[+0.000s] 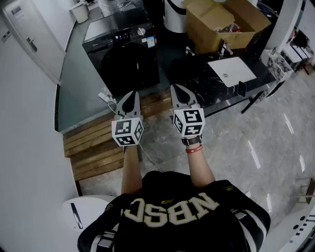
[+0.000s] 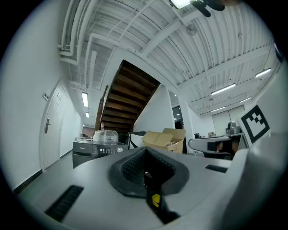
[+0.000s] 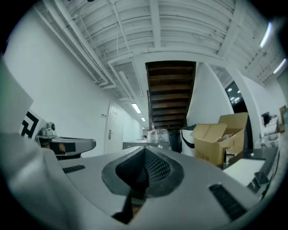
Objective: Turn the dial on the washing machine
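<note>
The black washing machine [image 1: 123,54] stands on the grey floor some way ahead of me; its round silver dial [image 1: 141,31] sits on the top control strip, right of the lit display. My left gripper [image 1: 132,92] and right gripper [image 1: 176,86] are held side by side, well short of the machine, both shut with nothing between the jaws. In the left gripper view the machine [image 2: 96,150] and its dial [image 2: 119,150] show small beyond the left gripper [image 2: 145,150]. In the right gripper view the machine [image 3: 135,144] shows far off behind the right gripper [image 3: 145,150].
A wooden slatted step [image 1: 93,145] lies below my grippers, with a white plug and cable [image 1: 106,96] on it. Right of the machine stand a white bin [image 1: 174,15], an open cardboard box [image 1: 221,22] and a black counter [image 1: 197,74] with a white sink [image 1: 231,71]. A white door [image 1: 29,39] is at left.
</note>
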